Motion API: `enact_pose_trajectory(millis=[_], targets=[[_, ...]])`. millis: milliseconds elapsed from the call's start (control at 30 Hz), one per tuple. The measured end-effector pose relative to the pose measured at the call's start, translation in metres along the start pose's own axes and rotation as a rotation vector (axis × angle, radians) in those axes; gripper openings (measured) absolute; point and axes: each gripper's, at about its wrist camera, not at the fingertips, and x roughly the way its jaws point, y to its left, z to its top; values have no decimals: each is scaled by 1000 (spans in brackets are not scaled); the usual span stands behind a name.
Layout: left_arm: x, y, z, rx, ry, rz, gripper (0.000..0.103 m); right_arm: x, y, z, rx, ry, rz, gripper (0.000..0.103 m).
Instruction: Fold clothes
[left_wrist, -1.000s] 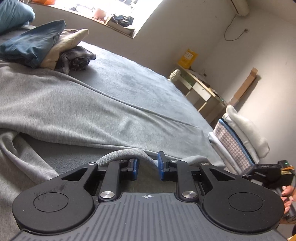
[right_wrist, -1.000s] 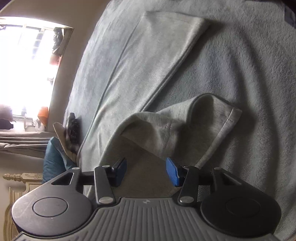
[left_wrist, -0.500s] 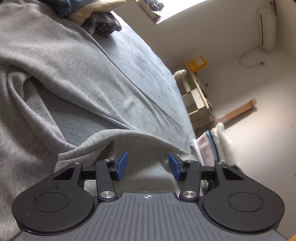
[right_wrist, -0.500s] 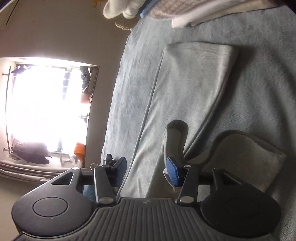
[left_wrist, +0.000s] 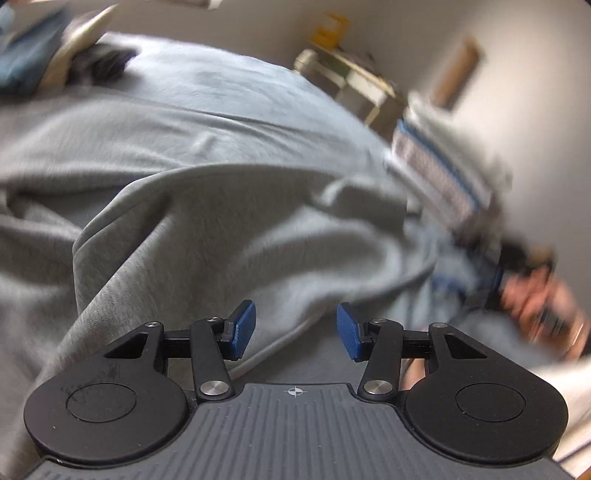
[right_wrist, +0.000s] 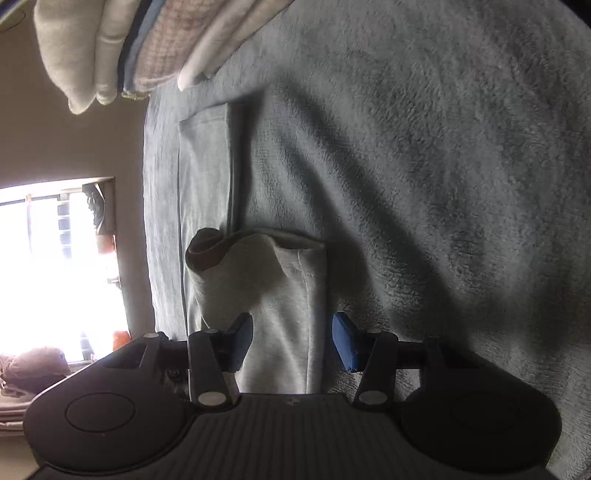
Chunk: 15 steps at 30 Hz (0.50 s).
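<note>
Grippers — left gripper (left_wrist: 295, 330) and right gripper (right_wrist: 291, 341) — gape wide over grey garment (left_wrist: 229, 229) (nothing held).

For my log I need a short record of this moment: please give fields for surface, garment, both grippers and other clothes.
surface: grey blanket
garment: grey sweatpants, one leg end folded over
left gripper: open, holding nothing
right gripper: open, leg end between the jaws, not clamped
folded stack: at the blanket edge
unfolded pile: far side, blurred
</note>
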Motion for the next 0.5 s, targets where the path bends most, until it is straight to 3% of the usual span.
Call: enact_pose_trajectory(millis=[67,133,300,500], targets=[[9,-17,-10,168,24,91,48,10,7,-1,-56,-3,-45,49],[16,-27,-19,270,53,151,48,20,14,-2,-112,-5,-90,46],[30,-26,-31,328,93,194,48,23,20,-7,-171,-38,-136,12],[38,-28,-42,398,110,260,48,-33,21,-21,-180,-112,-98,7]])
